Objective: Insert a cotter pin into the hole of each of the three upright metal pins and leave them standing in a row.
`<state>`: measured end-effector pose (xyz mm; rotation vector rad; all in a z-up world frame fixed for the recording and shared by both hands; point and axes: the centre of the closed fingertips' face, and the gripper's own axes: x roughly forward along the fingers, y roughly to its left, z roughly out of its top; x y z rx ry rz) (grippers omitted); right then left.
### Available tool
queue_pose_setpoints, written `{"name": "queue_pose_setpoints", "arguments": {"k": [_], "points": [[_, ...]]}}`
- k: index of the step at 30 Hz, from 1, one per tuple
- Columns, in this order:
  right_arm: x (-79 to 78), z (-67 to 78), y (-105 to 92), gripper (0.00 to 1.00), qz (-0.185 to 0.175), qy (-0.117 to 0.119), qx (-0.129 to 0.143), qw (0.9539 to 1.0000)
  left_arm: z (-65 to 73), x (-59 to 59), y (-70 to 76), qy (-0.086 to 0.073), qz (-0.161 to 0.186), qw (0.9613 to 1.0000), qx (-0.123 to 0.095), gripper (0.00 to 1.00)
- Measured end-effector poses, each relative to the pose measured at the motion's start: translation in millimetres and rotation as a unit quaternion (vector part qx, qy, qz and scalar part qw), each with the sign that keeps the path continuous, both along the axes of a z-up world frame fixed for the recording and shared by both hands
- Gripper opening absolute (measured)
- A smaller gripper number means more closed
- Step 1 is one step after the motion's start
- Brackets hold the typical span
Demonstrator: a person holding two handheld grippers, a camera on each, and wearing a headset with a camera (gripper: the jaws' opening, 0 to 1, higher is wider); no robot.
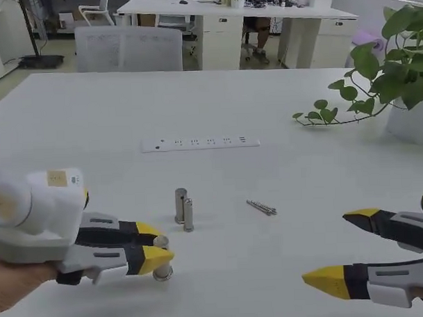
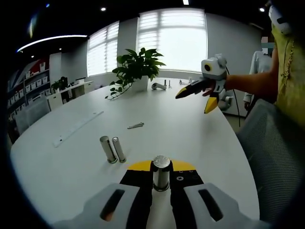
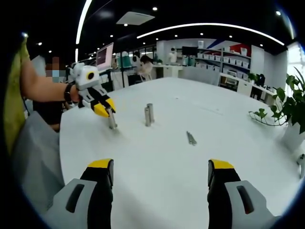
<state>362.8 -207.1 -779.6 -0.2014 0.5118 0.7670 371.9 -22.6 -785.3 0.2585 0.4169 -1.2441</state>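
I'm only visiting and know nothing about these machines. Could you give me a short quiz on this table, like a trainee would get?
1. True or false: the right tongs are shut.
2. How many metal pins stand free of both tongs? A one, B two, C three.
3. Fill in: the left tongs are shut on an upright ____.
Key: 1 false, they are open and hold nothing; 2 B; 3 metal pin.

A silver metal pin [image 2: 161,175] is held upright between the yellow-tipped jaws of the left gripper [image 2: 161,167]; two matching pins [image 2: 113,149] are seen standing together beyond, left of the jaws.
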Motion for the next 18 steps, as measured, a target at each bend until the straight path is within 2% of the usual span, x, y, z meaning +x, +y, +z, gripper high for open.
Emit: {"name": "queue_pose_setpoints", "arguments": {"k": [13,18], "points": [[-5.2,-0.3,1.5,0.83,0.005,0.002,-0.005,1.0,-4.2,-30.2,-5.3,0.016,-0.059,0.9981,0.002,0.1],[-6.1,-0.5,3.5,0.83,0.008,0.003,-0.008,0.9999,-11.8,-42.1,-8.4,0.022,-0.081,0.9964,0.008,0.1]]}}
